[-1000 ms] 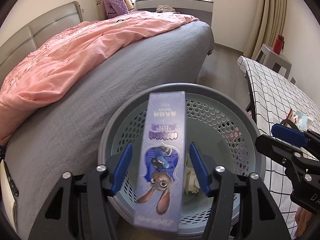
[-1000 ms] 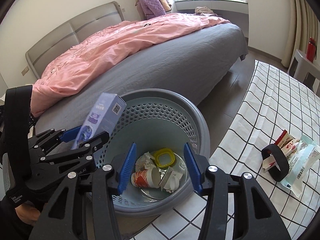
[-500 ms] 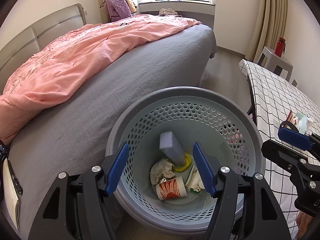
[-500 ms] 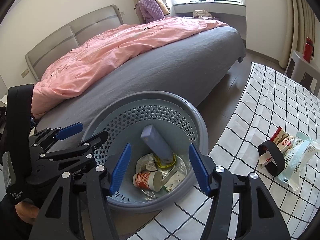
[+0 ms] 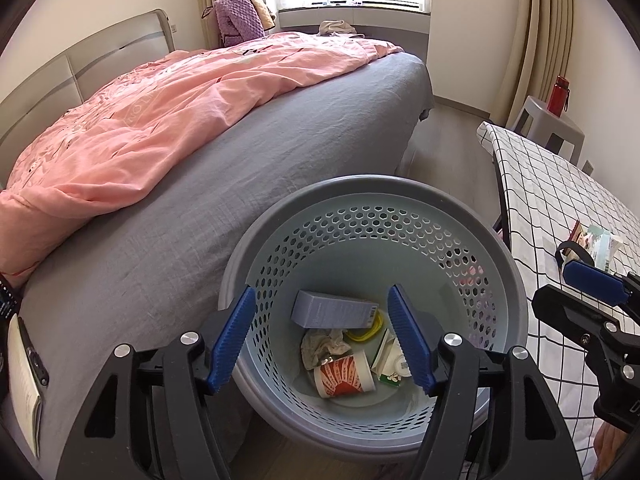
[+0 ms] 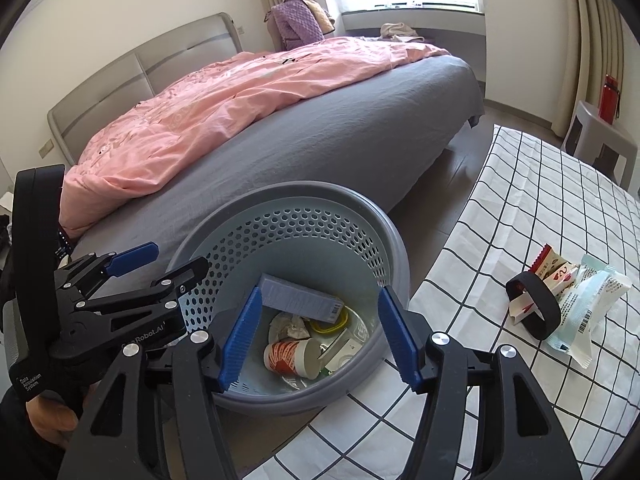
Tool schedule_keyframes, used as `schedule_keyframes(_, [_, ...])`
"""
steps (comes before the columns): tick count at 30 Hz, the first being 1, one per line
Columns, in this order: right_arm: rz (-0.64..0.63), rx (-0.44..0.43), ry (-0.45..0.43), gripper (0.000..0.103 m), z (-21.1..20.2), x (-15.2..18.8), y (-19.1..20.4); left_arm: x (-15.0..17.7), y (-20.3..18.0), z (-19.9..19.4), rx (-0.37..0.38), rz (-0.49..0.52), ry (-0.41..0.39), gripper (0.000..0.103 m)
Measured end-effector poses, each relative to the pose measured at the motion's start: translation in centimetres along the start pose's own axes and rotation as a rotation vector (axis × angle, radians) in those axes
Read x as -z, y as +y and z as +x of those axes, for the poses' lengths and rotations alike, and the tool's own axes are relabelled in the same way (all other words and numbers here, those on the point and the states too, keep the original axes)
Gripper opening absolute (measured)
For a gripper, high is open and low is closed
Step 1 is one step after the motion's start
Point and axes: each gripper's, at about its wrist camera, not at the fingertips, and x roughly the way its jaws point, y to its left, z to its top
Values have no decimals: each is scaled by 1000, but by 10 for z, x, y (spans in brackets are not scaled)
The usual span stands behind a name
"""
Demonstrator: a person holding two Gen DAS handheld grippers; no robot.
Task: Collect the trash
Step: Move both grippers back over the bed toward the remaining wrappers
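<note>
Two handheld grippers hang over a perforated grey trash basket [image 5: 496, 240] between a bed and a table. Nearest the lens, the left gripper [image 5: 322, 338] has its blue-padded fingers [image 5: 232, 338] spread wide with nothing between them, poised above the basket's mouth. The right gripper [image 6: 320, 336] is likewise spread and empty, held over the basket's near rim.

Directly below and between the left gripper's fingers, at the basket's bottom, lie a red-and-white paper cup [image 5: 344, 374] on its side, a crumpled tissue [image 5: 322, 344], a small white-and-green carton [image 5: 390, 364] and a yellow ring [image 5: 366, 330]. Just beyond them, a lavender box [image 5: 334, 314] lies flat across the heap, its barcode end toward the right.

To the right of the right gripper, on the checked tablecloth [image 6: 532, 208], wait a black band [image 6: 534, 310], a red-and-white snack wrapper [image 6: 554, 270] and a pale blue packet [image 6: 586, 306], bunched together and well apart from the basket.

Beyond the basket, ahead of both grippers, stretches a bed with a grey sheet [image 5: 248, 184] and a rumpled pink duvet [image 5: 160, 120]. Farther off, a purple bag [image 5: 238, 22] sits by the window, and a red bottle [image 5: 558, 94] stands on a grey stool [image 5: 550, 124] at far right.
</note>
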Motion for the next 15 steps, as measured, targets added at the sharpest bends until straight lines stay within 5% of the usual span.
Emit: schedule_keyframes(15, [86, 78, -10, 66, -30, 28, -29, 6, -25, -13, 64, 47, -6, 66])
